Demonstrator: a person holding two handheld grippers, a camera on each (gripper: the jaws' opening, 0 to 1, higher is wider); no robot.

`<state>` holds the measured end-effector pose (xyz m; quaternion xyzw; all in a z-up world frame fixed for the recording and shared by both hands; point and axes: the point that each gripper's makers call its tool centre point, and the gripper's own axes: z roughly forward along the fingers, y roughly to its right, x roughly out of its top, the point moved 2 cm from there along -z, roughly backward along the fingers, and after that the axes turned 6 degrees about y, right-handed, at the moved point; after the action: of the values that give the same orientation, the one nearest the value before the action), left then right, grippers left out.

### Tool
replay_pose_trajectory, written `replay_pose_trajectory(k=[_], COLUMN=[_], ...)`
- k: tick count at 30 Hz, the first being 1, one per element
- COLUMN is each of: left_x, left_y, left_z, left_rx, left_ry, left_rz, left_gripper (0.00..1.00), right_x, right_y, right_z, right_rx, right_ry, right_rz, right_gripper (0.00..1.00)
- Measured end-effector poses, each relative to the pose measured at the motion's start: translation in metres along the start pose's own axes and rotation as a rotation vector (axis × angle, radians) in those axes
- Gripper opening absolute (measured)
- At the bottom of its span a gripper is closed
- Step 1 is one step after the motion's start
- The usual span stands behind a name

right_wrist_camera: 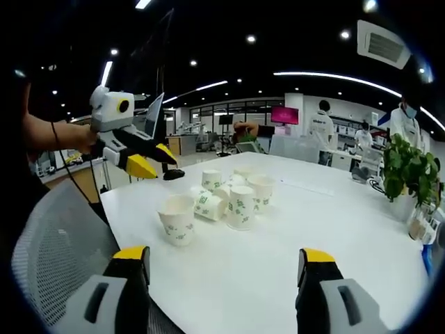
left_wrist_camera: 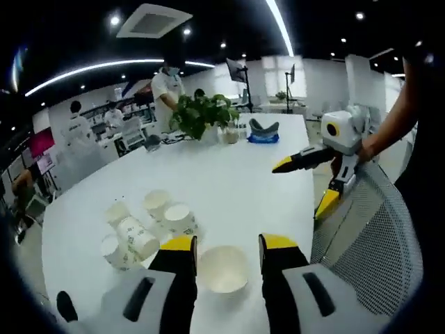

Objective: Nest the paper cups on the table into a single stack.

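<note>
Several white paper cups with green print cluster on the white table (left_wrist_camera: 243, 181); some stand upright (left_wrist_camera: 179, 218) and one lies on its side (left_wrist_camera: 138, 238). A single upright cup (left_wrist_camera: 222, 268) stands apart, near the table edge. It appears between the jaws of my left gripper (left_wrist_camera: 229, 243), which is open and hovers above it. From the right gripper view the lone cup (right_wrist_camera: 177, 218) stands in front of the cluster (right_wrist_camera: 236, 198), and the left gripper (right_wrist_camera: 156, 161) hangs above and left of it. My right gripper (right_wrist_camera: 225, 254) is wide open over the table's edge, holding nothing, and shows open (left_wrist_camera: 303, 185).
A grey mesh chair back (left_wrist_camera: 368, 229) (right_wrist_camera: 55, 243) stands against the near table edge under both grippers. A potted plant (left_wrist_camera: 201, 115) (right_wrist_camera: 410, 167) and a blue item (left_wrist_camera: 263, 133) sit at the far end. People stand beyond the table.
</note>
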<state>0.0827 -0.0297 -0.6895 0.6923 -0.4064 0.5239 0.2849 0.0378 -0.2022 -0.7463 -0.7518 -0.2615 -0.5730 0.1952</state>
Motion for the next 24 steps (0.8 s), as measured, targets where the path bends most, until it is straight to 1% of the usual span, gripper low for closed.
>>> replay_pose_trajectory(k=[1, 2, 4, 6, 7, 10, 13, 16, 18, 19, 21, 24], left_x=[-0.001, -0.001, -0.004, -0.012, -0.019, -0.033, -0.038, -0.039, -0.037, -0.034, -0.032, -0.038], left_y=[0.002, 0.002, 0.003, 0.007, 0.008, 0.01, 0.012, 0.012, 0.011, 0.009, 0.008, 0.008], left_z=[-0.005, -0.007, -0.013, -0.019, -0.021, -0.028, -0.033, -0.036, -0.035, -0.035, -0.036, -0.038], left_rx=[0.012, 0.028, 0.057, 0.077, 0.094, 0.128, 0.155, 0.191, 0.193, 0.198, 0.199, 0.198], left_ry=[0.026, 0.04, 0.069, 0.06, 0.039, 0.01, 0.026, 0.056, 0.065, 0.078, 0.087, 0.058], left_rz=[-0.032, -0.044, -0.071, -0.067, -0.065, -0.066, -0.097, -0.132, -0.121, -0.103, -0.094, -0.089], left_gripper=[0.38, 0.41, 0.5, 0.59, 0.63, 0.73, 0.82, 0.92, 0.98, 0.99, 0.99, 0.99], right_x=[0.0, -0.001, -0.001, -0.002, -0.002, -0.002, -0.002, 0.006, 0.015, 0.019, 0.024, 0.031], right_y=[-0.001, -0.001, 0.0, 0.001, 0.001, -0.001, -0.002, 0.001, 0.002, 0.002, 0.004, 0.006], right_z=[0.0, 0.0, 0.0, 0.0, 0.0, 0.0, 0.0, -0.002, -0.002, -0.001, 0.002, 0.008], right_rx=[0.003, 0.003, -0.001, -0.004, -0.004, 0.007, 0.017, 0.02, 0.027, 0.032, 0.038, 0.048], right_ry=[-0.002, -0.004, -0.004, -0.005, -0.008, -0.018, -0.028, -0.026, -0.015, -0.014, -0.012, -0.002], right_rz=[-0.001, -0.003, 0.001, 0.007, 0.008, 0.0, -0.006, -0.037, -0.042, -0.045, -0.049, -0.047], right_gripper=[0.89, 0.89, 0.89, 0.89, 0.89, 0.87, 0.86, 0.85, 0.86, 0.86, 0.86, 0.86])
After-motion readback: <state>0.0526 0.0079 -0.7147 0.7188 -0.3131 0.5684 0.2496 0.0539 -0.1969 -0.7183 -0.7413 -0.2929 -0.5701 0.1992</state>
